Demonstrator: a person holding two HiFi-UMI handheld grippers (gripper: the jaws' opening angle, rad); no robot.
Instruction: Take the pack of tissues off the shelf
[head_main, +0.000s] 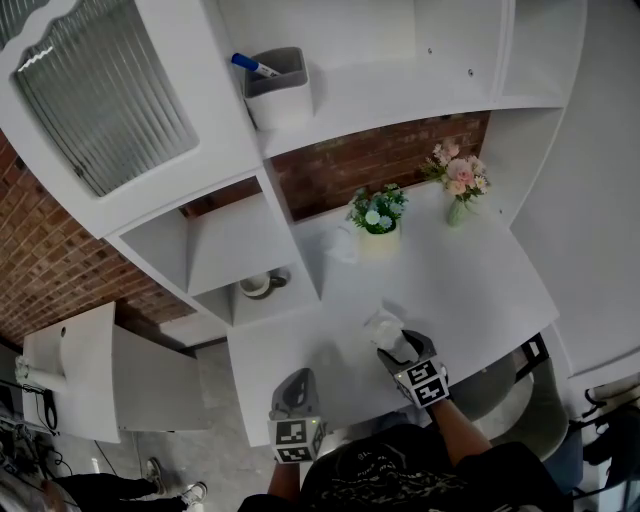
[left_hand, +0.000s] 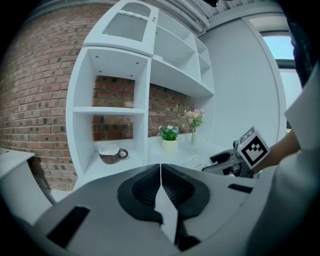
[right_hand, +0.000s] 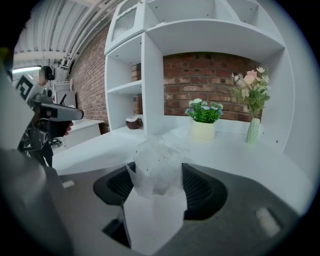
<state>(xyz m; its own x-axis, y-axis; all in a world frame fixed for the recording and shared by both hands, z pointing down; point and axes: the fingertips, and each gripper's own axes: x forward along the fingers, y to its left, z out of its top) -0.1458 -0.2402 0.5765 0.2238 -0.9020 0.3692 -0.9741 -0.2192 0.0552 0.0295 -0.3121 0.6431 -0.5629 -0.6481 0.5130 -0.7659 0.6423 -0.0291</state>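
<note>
The pack of tissues (head_main: 381, 325) is a clear crinkly wrapper round white tissues. It sits between the jaws of my right gripper (head_main: 397, 347), just above the white desk (head_main: 480, 285) at its front middle. In the right gripper view the pack (right_hand: 156, 165) fills the gap of the right gripper (right_hand: 158, 186), which is shut on it. My left gripper (head_main: 296, 392) hangs at the desk's front edge, left of the right one. Its jaws (left_hand: 160, 172) meet at the tips with nothing held.
A brown mug (head_main: 258, 285) stands in the low cubby at left. A potted plant (head_main: 378, 213) and a vase of pink flowers (head_main: 458, 180) stand at the back of the desk. A grey pen holder (head_main: 279, 88) sits on the upper shelf.
</note>
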